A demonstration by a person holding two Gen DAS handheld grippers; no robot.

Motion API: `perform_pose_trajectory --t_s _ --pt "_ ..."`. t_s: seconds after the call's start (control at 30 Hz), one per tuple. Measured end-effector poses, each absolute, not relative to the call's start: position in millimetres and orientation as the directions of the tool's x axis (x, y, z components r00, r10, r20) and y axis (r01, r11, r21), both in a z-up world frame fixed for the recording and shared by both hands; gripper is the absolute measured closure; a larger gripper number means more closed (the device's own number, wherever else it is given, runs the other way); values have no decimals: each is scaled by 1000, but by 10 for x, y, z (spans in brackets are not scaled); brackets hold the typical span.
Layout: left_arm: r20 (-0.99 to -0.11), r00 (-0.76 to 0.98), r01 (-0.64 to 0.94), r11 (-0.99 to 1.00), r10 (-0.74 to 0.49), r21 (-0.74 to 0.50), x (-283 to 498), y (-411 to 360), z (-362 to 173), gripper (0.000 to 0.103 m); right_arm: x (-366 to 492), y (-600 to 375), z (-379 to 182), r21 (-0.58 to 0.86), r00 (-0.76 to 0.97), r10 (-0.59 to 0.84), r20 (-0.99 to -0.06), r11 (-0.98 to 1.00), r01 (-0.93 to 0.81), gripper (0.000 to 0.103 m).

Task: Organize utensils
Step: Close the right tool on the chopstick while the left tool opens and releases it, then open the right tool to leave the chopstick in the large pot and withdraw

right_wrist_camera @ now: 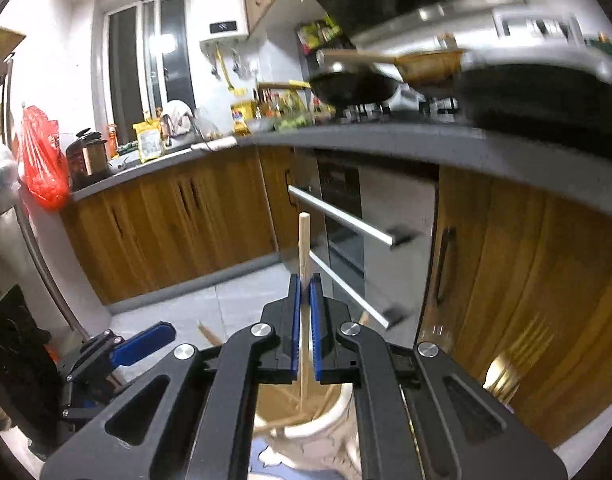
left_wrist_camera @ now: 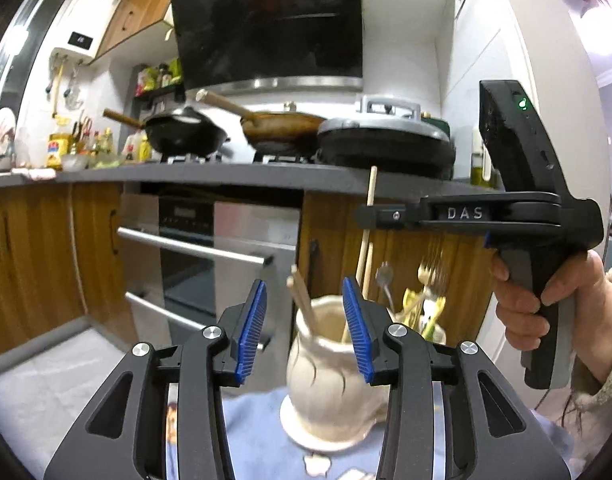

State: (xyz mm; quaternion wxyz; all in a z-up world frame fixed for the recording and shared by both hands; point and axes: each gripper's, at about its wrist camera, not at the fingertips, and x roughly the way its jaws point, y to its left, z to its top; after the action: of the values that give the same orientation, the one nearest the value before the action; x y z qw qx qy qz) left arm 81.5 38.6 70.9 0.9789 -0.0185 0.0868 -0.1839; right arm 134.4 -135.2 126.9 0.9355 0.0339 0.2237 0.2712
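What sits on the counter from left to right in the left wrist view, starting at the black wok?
Black wok → brown pan → grey lidded griddle → bottle of oil.

Two tongs [left_wrist_camera: 304,328] [right_wrist_camera: 304,328], one cream jar [left_wrist_camera: 329,376], two pans [left_wrist_camera: 186,134] [left_wrist_camera: 284,128] on the stove.

Your desk [left_wrist_camera: 258,440] wears a pale blue cloth; the cream jar [left_wrist_camera: 329,380] stands at its centre, a second holder [left_wrist_camera: 429,320] at two o'clock.

Upright wooden chopstick [right_wrist_camera: 304,240] above cream ceramic jar [left_wrist_camera: 329,380] holding chopsticks.
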Motion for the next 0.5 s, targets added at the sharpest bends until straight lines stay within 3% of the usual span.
perform_pose_trajectory --t_s 0.13,0.3,0.37,0.5 --pt "-182 917 352 935 -355 -47 725 341 672 61 1311 -1431 1194 250 740 535 -408 845 -473 71" --pt "-192 912 362 931 -362 -38 625 276 700 60 1066 -1551 1341 248 761 533 -370 846 -472 70" --pt "-197 911 363 931 -363 -34 584 248 710 58 891 -1629 1385 230 779 521 -349 853 -468 60" --pt "-206 908 369 929 -365 -24 491 190 715 55 587 -1781 1366 207 797 509 -326 861 -465 55"
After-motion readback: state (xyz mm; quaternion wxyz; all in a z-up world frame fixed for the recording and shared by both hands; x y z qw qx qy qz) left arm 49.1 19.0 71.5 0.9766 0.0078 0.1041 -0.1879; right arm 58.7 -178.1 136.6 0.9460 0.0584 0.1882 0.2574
